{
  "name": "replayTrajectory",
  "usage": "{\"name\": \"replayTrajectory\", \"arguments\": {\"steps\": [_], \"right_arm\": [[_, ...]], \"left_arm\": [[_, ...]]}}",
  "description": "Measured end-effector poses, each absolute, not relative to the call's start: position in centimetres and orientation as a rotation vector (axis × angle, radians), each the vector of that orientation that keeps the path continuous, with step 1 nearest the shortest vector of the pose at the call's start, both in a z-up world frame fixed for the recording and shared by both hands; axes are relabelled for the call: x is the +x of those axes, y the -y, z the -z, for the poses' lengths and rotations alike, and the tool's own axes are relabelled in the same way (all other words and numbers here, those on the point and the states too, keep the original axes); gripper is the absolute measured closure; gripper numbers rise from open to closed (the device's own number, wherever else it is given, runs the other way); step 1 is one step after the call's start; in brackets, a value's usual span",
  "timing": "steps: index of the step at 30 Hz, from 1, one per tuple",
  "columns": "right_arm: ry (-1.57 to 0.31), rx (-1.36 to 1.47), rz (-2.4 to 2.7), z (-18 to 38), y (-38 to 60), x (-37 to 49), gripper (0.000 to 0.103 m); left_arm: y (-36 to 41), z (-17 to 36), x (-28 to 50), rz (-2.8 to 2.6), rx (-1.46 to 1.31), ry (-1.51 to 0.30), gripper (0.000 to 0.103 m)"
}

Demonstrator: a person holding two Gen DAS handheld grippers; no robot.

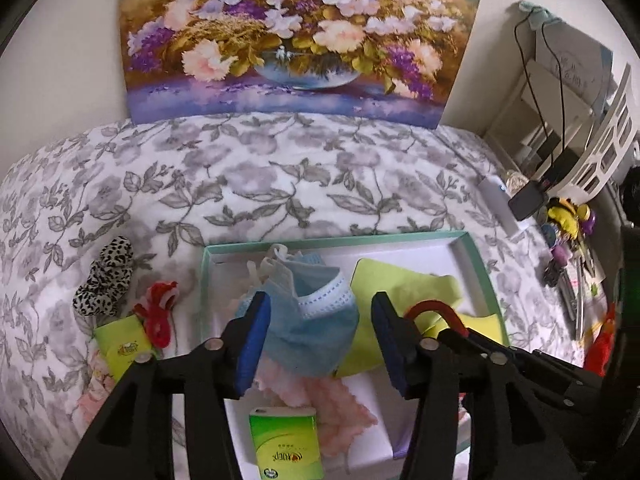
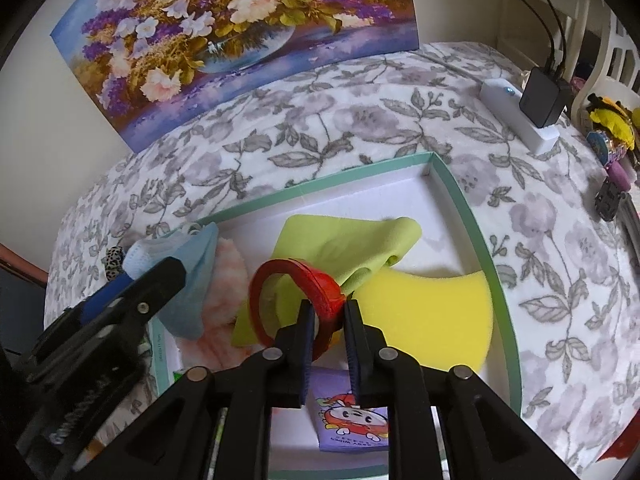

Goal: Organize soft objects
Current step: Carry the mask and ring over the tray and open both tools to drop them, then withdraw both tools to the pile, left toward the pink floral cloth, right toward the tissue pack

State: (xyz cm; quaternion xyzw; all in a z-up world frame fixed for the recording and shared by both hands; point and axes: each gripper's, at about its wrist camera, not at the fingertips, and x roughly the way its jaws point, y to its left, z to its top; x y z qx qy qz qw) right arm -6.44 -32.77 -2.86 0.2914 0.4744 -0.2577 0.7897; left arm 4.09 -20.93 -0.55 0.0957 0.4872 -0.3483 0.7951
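The right gripper [image 2: 328,316] pinches a red band [image 2: 304,280] over the teal-rimmed box [image 2: 472,216], presumably to drop it beside the green cloth [image 2: 344,236]. The left gripper [image 1: 320,320] hangs spread around the blue face mask [image 1: 312,320], seemingly just released inside the box.

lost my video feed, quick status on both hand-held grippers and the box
Left hand-held gripper open over blue mask. Right hand-held gripper shut on red ring, above teal box. Green cloth directly beneath.
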Motion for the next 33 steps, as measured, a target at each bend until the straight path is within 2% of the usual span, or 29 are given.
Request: {"name": "replayTrajectory", "arguments": {"steps": [5,8,12,14,15,17,18,19,23,26,28,30,33], "right_arm": [[-1.002,0.623,0.553,2.2,32.6,-6.6,0.074],[-0.998,0.626,0.555,2.0,32.6,-6.7,0.073],[-1.007,0.611,0.552,2.0,32.3,-6.6,0.056],[-1.015,0.595,0.546,2.0,32.1,-6.3,0.055],[-1.021,0.586,0.543,2.1,31.9,-6.1,0.053],[-1.029,0.573,0.543,2.2,31.6,-6.0,0.042],[-1.031,0.568,0.543,2.2,31.5,-5.9,0.037],[-1.034,0.561,0.54,2.2,31.4,-5.8,0.037],[-1.043,0.534,0.533,2.3,30.8,-5.4,0.028],[-1.047,0.518,0.525,2.4,30.4,-5.2,0.023],[-1.049,0.513,0.521,2.4,30.1,-5.0,0.007],[-1.044,0.501,0.521,2.3,29.9,-4.9,0.0],[-1.033,0.494,0.521,2.1,29.7,-4.8,0.0]], "left_arm": [[19.5,-0.4,4.6,0.71,0.167,-1.048,0.046],[18.5,-0.7,5.1,0.672,0.14,-1.062,0.037],[17.3,-0.4,5.9,0.594,0.134,-1.076,0.034],[16.9,0.0,6.3,0.553,0.142,-1.092,0.034],[16.6,0.3,6.5,0.53,0.146,-1.102,0.032],[16.2,0.9,6.9,0.488,0.157,-1.119,0.023],[16.0,1.2,7.1,0.465,0.163,-1.124,0.015],[15.8,1.5,7.3,0.445,0.168,-1.126,0.01],[15.0,1.9,7.8,0.378,0.185,-1.121,0.01],[14.4,2.3,8.2,0.337,0.195,-1.135,0.004],[13.8,2.7,8.6,0.313,0.193,-1.152,0.003],[13.0,2.9,9.0,0.283,0.189,-1.166,0.003],[11.8,2.8,9.5,0.242,0.191,-1.164,0.003]]}}
